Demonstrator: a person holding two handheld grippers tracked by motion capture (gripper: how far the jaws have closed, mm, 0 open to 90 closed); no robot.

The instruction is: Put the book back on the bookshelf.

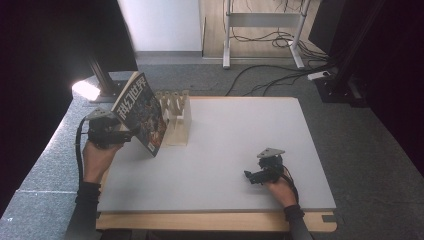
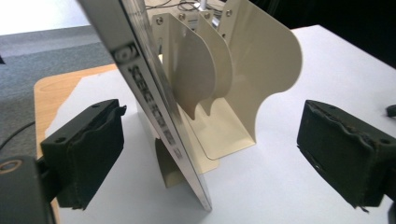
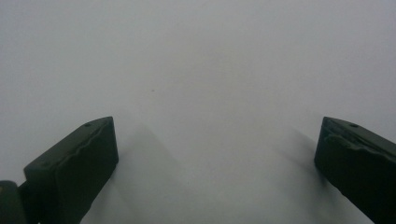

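White table (image 1: pixel 240 165): one magazine (image 1: pixel 142 112), one divider rack (image 1: pixel 177 120), two grippers.

Grey carpet (image 1: pixel 200 80), cables (image 1: pixel 270 75), black drapes (image 1: pixel 50 40)

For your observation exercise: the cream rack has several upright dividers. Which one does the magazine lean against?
The end divider nearest the left gripper: the tilted magazine rests against it, while the taller divider at the far end stands free. The gripper's fingers stand open, off the magazine.
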